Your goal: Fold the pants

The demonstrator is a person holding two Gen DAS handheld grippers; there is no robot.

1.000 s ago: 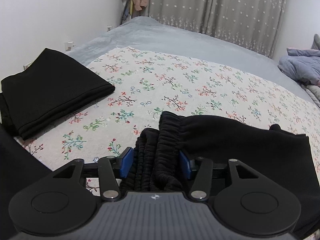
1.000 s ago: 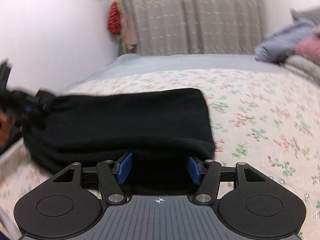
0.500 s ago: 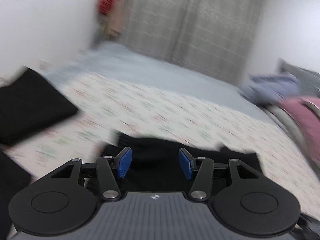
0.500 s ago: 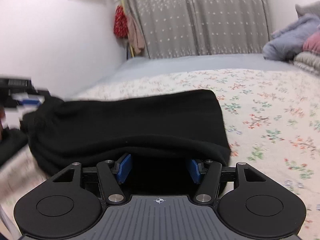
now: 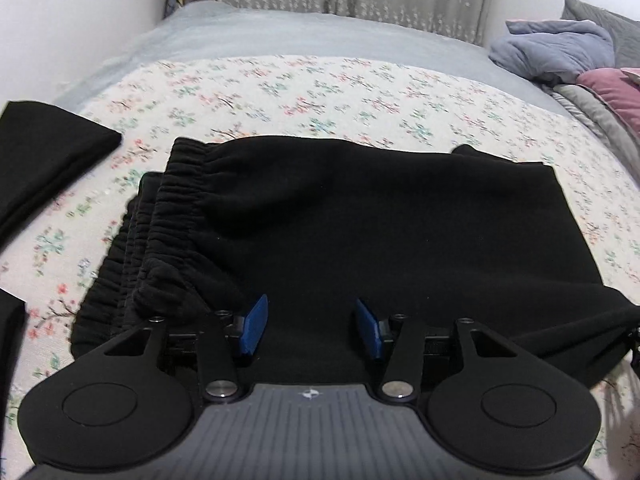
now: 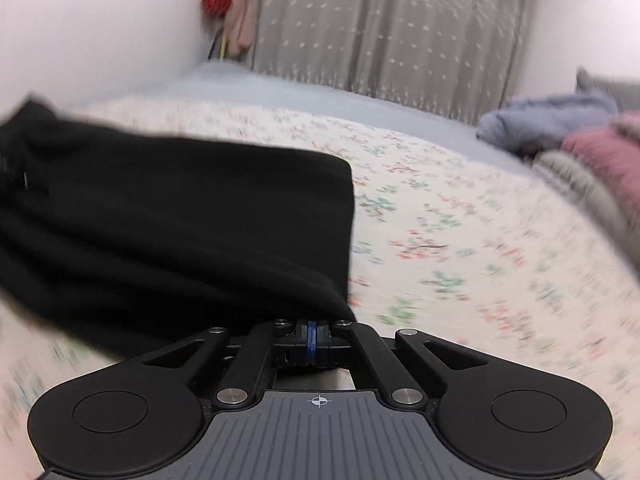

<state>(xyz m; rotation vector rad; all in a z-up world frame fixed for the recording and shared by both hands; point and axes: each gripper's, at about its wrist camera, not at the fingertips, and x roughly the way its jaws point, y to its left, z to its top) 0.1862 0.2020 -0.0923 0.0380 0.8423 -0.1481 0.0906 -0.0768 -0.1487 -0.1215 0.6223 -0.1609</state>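
Right gripper [image 6: 312, 336] jaws now closed on pants [image 6: 180, 220]; left gripper [image 5: 310, 330] released.

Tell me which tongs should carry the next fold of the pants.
Right, probably. The right tongs are already shut on a corner of the pants. The left tongs are open, with the pants lying between their fingers, gripping nothing.

Soft, even indoor light reaches me with no glare; my left wrist view is sharp, my right smeared by motion blur across the floral bedspread [image 6: 460, 240]; fisheye bends both edges, corners vignetted black
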